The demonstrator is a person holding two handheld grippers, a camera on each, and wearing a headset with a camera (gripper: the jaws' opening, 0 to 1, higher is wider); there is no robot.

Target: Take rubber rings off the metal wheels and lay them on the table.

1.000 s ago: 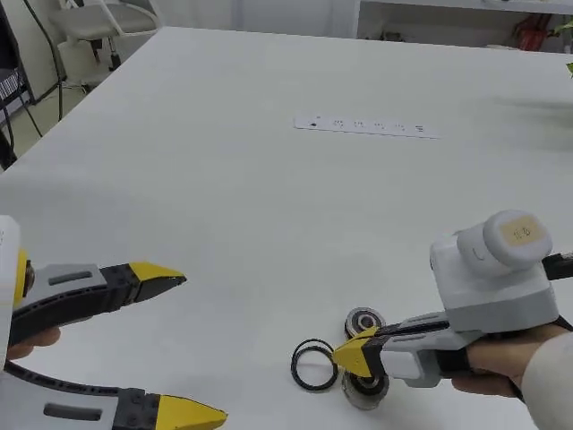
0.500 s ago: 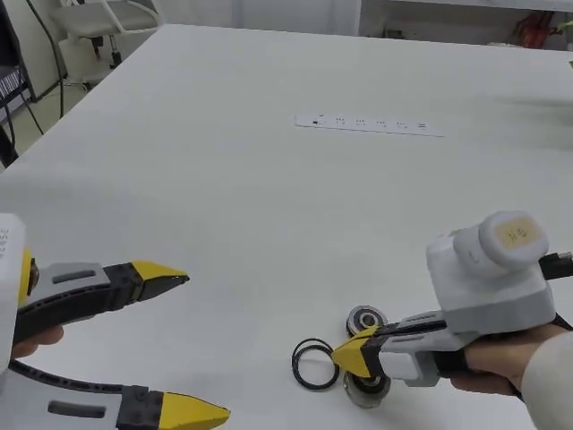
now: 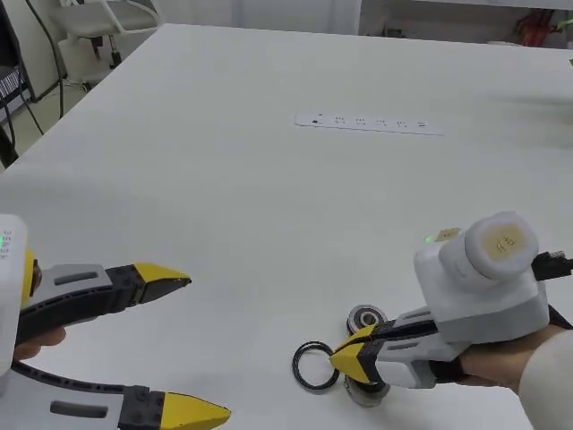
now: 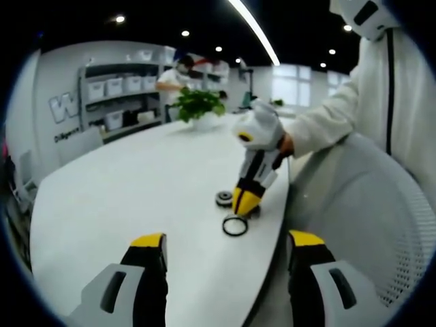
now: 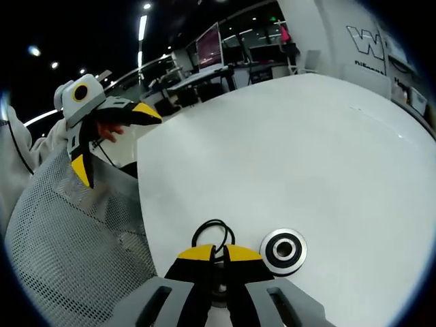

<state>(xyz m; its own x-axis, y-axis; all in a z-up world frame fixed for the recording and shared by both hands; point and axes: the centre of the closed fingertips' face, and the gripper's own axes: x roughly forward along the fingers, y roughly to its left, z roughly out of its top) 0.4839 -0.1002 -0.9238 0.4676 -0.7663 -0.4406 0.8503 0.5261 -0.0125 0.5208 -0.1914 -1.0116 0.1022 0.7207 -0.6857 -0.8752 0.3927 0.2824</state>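
Rubber ring: one thin black rubber ring [image 3: 313,365] [image 4: 234,225] [image 5: 212,235] lies flat and loose on the white desk [image 3: 224,179], near the free wheel on its side toward my left tool.
Landmark: a round silver metal wheel [image 3: 364,319] [image 4: 223,198] [image 5: 283,251] with a dark centre lies flat on its own, touching nothing.
Second wheel: another metal wheel [image 3: 365,391] lies just beside the free wheel, nearer to me, under my right tool's tips.
Right tool: my right tool [image 3: 351,358] [image 4: 244,201] [image 5: 212,255] has its yellow tips pressed together over that second wheel; whether they nip anything I cannot tell.
Left tool: my left tool [image 3: 183,348] [image 4: 228,240] [image 5: 116,139] is spread wide and holds nothing, well apart from the free wheel.
Beyond: a white power strip [image 3: 367,125] lies far past the free wheel.
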